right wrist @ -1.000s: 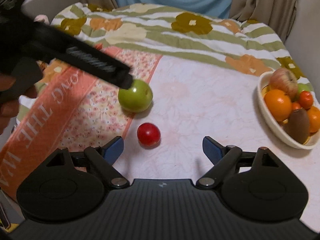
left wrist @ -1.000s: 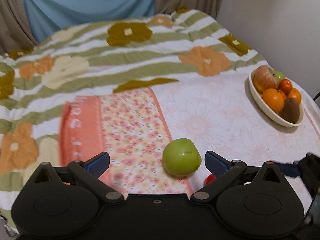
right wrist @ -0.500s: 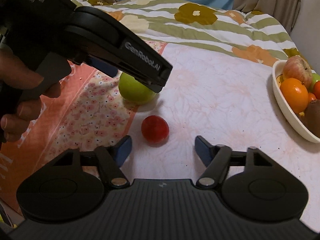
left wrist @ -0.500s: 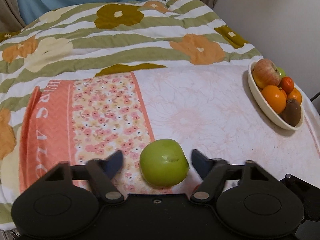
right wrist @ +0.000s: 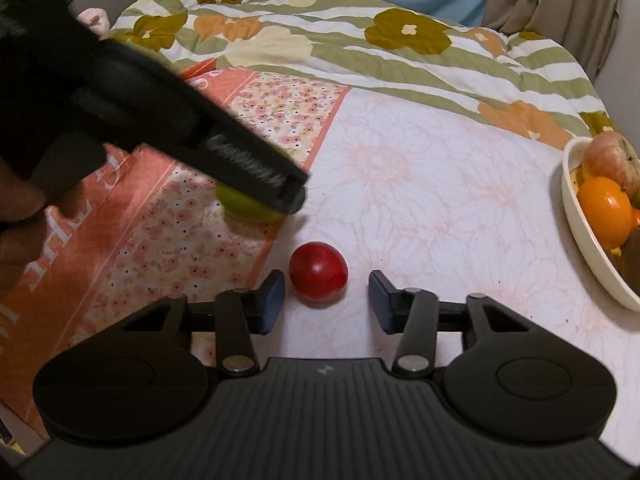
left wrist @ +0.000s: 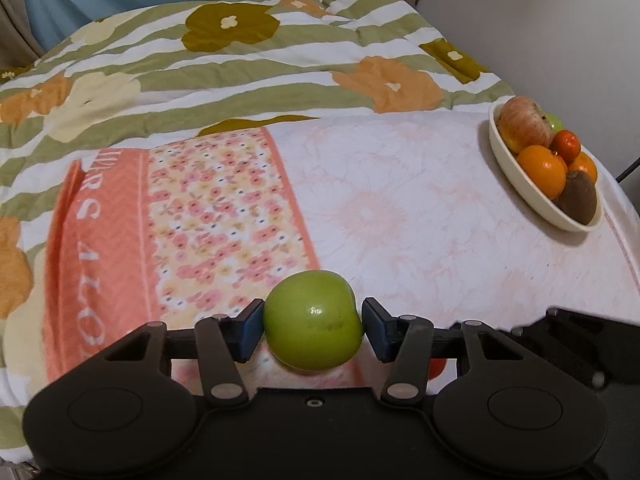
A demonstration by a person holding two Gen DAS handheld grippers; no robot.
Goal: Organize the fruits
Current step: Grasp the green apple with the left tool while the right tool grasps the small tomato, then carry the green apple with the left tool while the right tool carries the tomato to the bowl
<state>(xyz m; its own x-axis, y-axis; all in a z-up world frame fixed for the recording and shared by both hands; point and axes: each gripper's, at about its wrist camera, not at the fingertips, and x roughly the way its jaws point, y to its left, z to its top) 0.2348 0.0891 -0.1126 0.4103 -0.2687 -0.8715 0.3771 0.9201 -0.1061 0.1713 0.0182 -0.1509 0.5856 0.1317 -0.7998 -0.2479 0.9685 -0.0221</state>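
Observation:
My left gripper is shut on a green apple, both blue pads touching its sides. In the right wrist view the apple is mostly hidden under the left gripper's black body. A small red fruit lies on the pink cloth between the fingers of my right gripper, which is open around it without touching. A sliver of the red fruit shows behind the left gripper. A cream bowl of fruit stands at the right; its rim also shows in the right wrist view.
The bowl holds a red-yellow apple, oranges, a kiwi and a bit of green fruit. A floral orange cloth lies left of the apple. A striped flowered quilt covers the back. A wall is at the right.
My left gripper closed in on the green apple and gripped it. My right gripper moved forward so the red fruit sits between its fingers, which narrowed.

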